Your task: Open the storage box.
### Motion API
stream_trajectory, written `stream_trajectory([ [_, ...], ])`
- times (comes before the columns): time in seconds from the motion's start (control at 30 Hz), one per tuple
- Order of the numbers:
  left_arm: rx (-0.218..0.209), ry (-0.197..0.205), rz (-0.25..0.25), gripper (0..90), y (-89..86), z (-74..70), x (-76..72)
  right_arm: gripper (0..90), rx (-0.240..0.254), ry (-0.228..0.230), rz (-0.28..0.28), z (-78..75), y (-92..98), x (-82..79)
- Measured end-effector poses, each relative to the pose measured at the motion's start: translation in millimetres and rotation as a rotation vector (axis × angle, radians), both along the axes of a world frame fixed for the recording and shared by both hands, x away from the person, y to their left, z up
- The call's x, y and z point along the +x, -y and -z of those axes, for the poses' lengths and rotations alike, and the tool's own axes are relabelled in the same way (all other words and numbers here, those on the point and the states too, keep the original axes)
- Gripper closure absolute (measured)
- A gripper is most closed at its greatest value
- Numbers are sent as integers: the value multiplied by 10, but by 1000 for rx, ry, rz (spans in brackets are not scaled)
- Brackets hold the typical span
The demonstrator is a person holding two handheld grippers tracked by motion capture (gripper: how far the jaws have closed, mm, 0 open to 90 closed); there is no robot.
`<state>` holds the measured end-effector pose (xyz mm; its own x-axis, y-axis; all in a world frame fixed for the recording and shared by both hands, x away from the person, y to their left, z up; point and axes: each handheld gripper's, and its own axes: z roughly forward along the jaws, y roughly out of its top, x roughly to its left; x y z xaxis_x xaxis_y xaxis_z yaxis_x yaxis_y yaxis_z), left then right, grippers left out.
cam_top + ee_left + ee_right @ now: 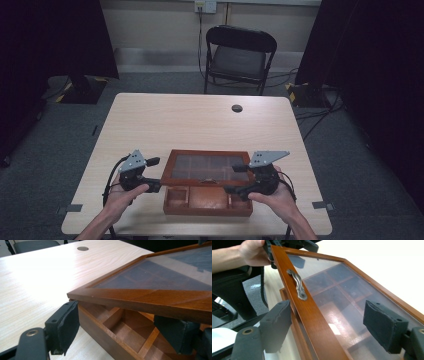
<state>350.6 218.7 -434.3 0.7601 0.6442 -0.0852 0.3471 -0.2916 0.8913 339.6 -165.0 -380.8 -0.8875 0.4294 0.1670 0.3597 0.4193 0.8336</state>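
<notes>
A brown wooden box (207, 204) with several compartments sits at the table's near edge. Its glass lid (207, 167) is tilted up at the front, and a metal handle (298, 287) sits on the lid's front rail. My left gripper (155, 174) is at the lid's front left corner, open, with one pad (67, 325) beside the box wall and the other under the lid's frame (150, 296). My right gripper (234, 179) is at the front right corner, open, its jaws wide either side of the lid's front rail (317, 322).
The light wooden table (200, 125) has a round cable hole (237, 108) near its far edge. A black folding chair (240, 55) stands beyond it. Dark curtains hang at both sides. A person's hand (252, 252) holds the other gripper at the lid's far corner.
</notes>
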Motion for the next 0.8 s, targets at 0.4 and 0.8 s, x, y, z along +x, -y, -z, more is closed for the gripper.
stream_trajectory([
  [0.4,-28,10,20,197,53,-122,75,228,-1,25,65,24,118,35],
  [0.8,-37,-5,14,204,55,-166,99,223,-4,48,107,15,199,72],
])
